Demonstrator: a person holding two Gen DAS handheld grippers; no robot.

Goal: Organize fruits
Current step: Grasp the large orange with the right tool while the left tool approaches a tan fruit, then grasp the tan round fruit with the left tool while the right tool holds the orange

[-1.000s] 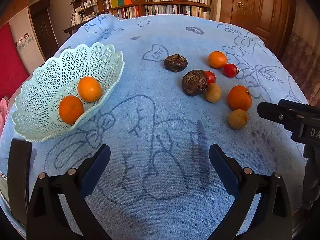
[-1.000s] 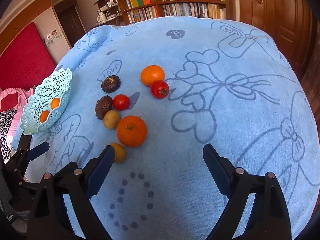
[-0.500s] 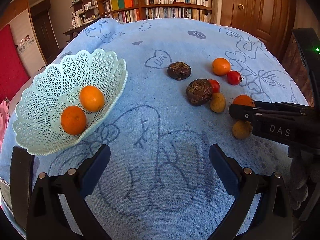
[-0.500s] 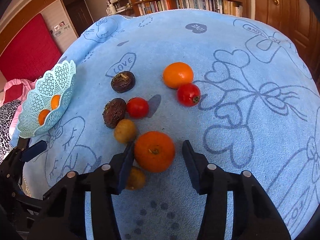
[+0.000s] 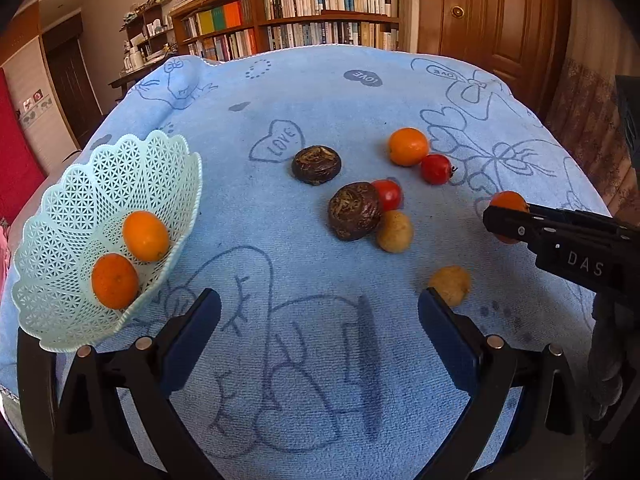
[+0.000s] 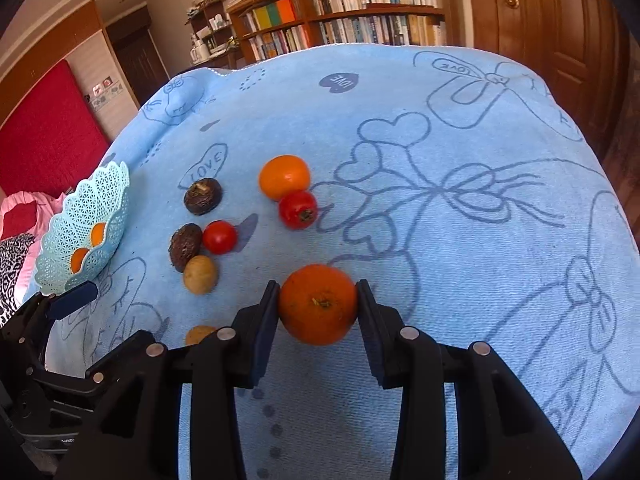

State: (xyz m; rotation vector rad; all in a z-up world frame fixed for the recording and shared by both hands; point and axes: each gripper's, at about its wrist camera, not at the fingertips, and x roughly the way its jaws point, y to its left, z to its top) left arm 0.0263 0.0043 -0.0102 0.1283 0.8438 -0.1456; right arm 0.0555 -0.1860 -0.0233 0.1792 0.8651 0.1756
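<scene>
"DAS" lettering on right hand-held gripper (image 6: 318, 306) pinching orange (image 6: 318, 304); left hand-held gripper (image 5: 319, 314) spread.

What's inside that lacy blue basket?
Two oranges, one higher up the wall and one lower near the front, sit in the basket. The lattice bottom looks otherwise bare; the spots under the oranges are hidden.

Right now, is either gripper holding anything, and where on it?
The right gripper clamps an orange across its sides, stem facing the camera. The left gripper is open, holding nothing.
</scene>
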